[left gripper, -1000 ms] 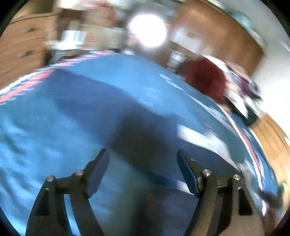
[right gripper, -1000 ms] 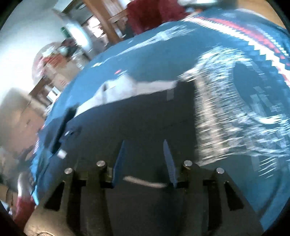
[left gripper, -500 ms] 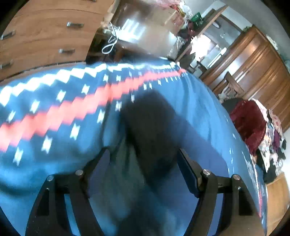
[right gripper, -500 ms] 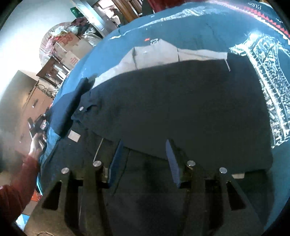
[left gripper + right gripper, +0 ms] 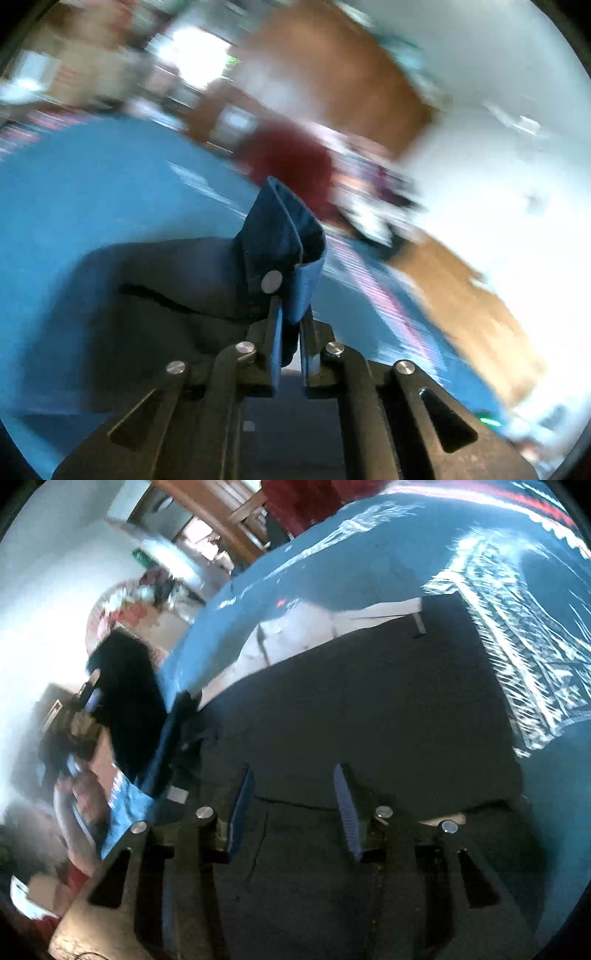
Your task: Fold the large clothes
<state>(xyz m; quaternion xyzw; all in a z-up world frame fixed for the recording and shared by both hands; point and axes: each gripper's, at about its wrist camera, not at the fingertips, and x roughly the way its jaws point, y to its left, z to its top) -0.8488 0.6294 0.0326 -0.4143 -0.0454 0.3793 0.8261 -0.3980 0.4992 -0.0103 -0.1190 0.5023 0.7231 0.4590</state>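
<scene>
A large dark navy garment (image 5: 369, 709) lies spread on a blue blanket (image 5: 351, 546), with a pale inner lining (image 5: 295, 627) showing along its far edge. In the left wrist view my left gripper (image 5: 290, 321) is shut on a blue waistband corner (image 5: 284, 232) with a metal button (image 5: 271, 281), lifting it above the dark cloth (image 5: 166, 288). My right gripper (image 5: 293, 801) hovers open just over the near part of the garment, nothing between its fingers. The left wrist view is blurred by motion.
The blanket carries a white tower print (image 5: 517, 627) and a red and white border (image 5: 546, 506). A dark red pile (image 5: 291, 158) and wooden furniture (image 5: 343, 81) stand beyond the bed. A person's hand (image 5: 85, 790) shows at the left of the right wrist view.
My left gripper, open half a second ago, has shut on the waistband corner and raised it. My right gripper stays open and has edged closer over the garment.
</scene>
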